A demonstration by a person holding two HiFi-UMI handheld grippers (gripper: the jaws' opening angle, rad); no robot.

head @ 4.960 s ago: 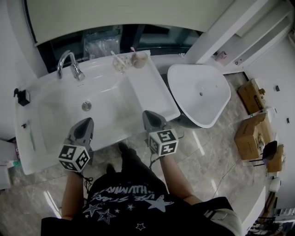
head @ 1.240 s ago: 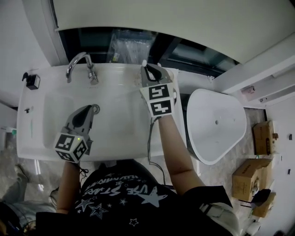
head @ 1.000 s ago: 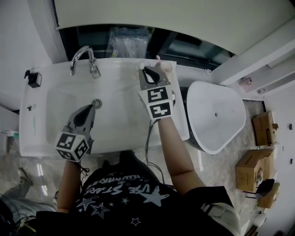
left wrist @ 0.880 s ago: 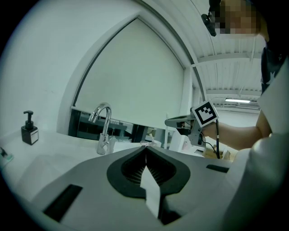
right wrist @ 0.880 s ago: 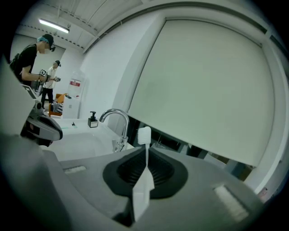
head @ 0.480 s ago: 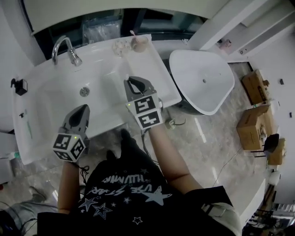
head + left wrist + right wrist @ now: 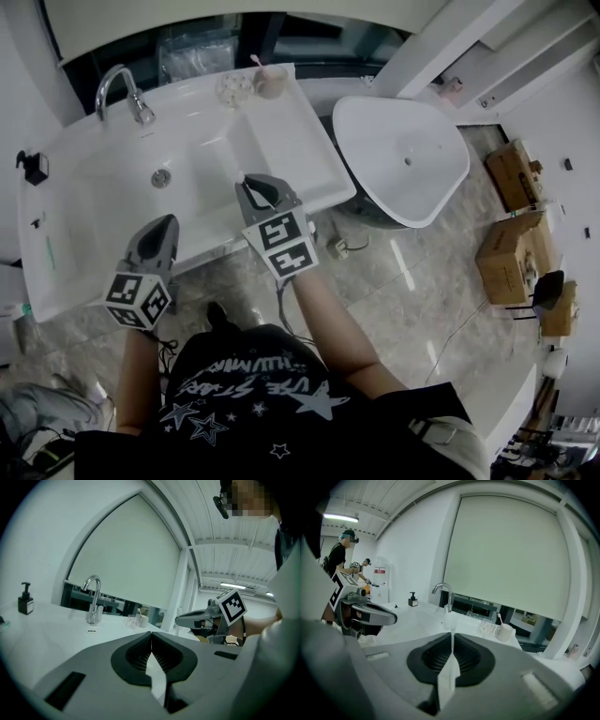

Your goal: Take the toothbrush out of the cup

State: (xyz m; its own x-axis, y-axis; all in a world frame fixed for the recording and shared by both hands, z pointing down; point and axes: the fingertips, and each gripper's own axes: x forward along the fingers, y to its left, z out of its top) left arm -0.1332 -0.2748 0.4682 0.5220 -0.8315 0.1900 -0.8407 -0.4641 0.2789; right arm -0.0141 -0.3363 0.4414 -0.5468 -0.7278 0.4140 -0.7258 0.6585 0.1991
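**Toothbrush out, right gripper back at the front edge**

The white toothbrush (image 7: 449,620) is clear of the clear cup (image 7: 234,88) and clamped upright in the right gripper (image 7: 255,192), bristles sticking out past the jaw tips. A second ago that gripper was up at the cups at the back of the worktop (image 7: 300,141); now it has pulled back to the front edge, beside the sink (image 7: 122,187). The left gripper (image 7: 161,230) has barely shifted, low at the front, jaws pressed together on nothing. The pink toothbrush (image 7: 255,62) stays in the beige cup (image 7: 273,82), just beside the clear one. The tap (image 7: 117,84) stands at the back, with a soap bottle (image 7: 34,167) at the far left. A second white basin (image 7: 398,159) is to the right, with cardboard boxes (image 7: 506,267) on the tiled floor (image 7: 403,300).
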